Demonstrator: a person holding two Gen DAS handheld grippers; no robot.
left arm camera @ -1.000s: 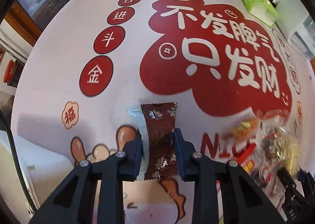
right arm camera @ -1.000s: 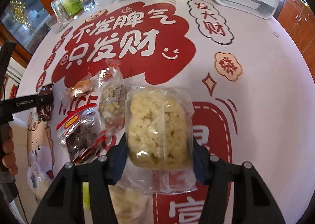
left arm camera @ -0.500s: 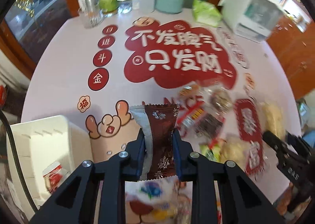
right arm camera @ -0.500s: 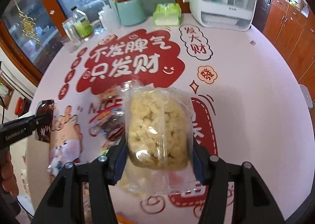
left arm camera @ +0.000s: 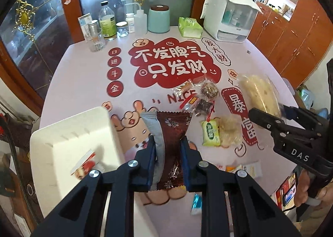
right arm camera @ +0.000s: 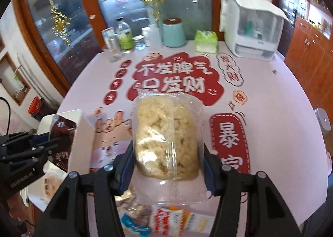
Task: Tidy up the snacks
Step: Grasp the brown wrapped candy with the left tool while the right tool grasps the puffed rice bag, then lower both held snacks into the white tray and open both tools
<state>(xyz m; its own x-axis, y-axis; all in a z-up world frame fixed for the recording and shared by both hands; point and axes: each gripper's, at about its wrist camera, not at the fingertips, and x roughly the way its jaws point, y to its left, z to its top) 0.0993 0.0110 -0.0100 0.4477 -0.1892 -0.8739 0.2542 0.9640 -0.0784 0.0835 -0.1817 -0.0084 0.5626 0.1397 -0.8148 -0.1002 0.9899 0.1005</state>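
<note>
My left gripper (left arm camera: 167,153) is shut on a brown snack packet (left arm camera: 171,145) and holds it high above the table, just right of a white bin (left arm camera: 62,133) that holds a red-and-white snack (left arm camera: 83,164). My right gripper (right arm camera: 166,166) is shut on a clear bag of pale puffed snack (right arm camera: 166,133), lifted above the table; this bag also shows in the left wrist view (left arm camera: 260,93). The left gripper with its brown packet (right arm camera: 60,139) shows over the white bin (right arm camera: 81,133) in the right wrist view. Loose snacks (left arm camera: 199,95) lie mid-table.
A green packet (left arm camera: 210,133) and a pale snack (left arm camera: 231,130) lie near the table's front. Small packets (right arm camera: 166,222) lie below my right gripper. Bottles (left arm camera: 107,22), a teal jar (left arm camera: 159,19), a tissue pack (left arm camera: 190,26) and a white appliance (left arm camera: 231,18) stand at the back.
Both grippers have risen well above the table with their snacks. The left one has moved toward the white bin, which now shows close at the left.
</note>
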